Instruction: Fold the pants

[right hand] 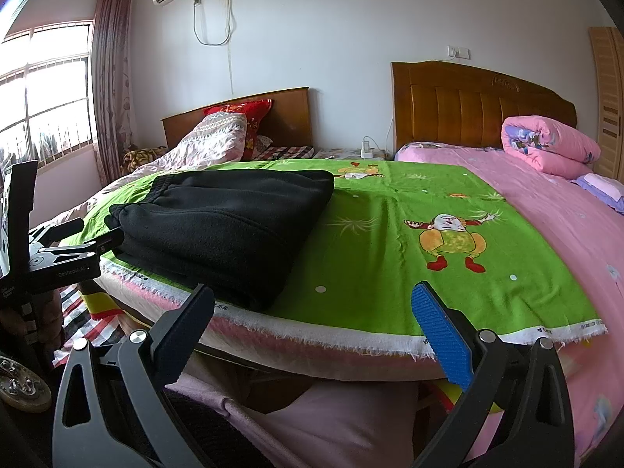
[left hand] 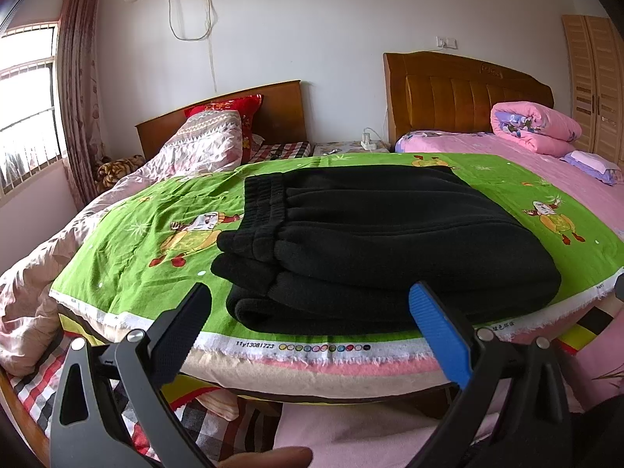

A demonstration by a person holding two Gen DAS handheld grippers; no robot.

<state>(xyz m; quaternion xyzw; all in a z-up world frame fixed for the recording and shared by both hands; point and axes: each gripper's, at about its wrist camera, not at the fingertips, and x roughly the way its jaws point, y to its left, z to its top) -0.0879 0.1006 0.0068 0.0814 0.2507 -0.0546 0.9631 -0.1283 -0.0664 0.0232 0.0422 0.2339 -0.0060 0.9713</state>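
Looking along my left gripper (left hand: 308,308), I see the black pants (left hand: 374,245) already stacked into a thick, squarish bundle on the green cloth (left hand: 128,241), close to the near edge of the bed so both tools can reach without leaning over the mattress. The elastic waistband (left hand: 265,199) sits toward the far left of the stack, with the rounded fold edges facing me, which I judge is how the layers ended up after being doubled over. My left gripper's fingers are spread wide with nothing between them, held just short of the bundle's near edge; I read that as standing off from finished work rather than lining up a grab. From the right wrist view, my right gripper (right hand: 312,308) is equally wide open and holds nothing, aimed at bare green cloth well to the right of the pants (right hand: 222,226), clear of the pile so it cannot drag a layer loose. In that same view the left gripper (right hand: 111,240) shows at the left edge, its tip right by the bundle's corner; whether it touches the fabric I cannot tell. The cloth gives a flat, clean work patch over the pink bedspread (right hand: 553,202). My judgement is that the folding is essentially done.
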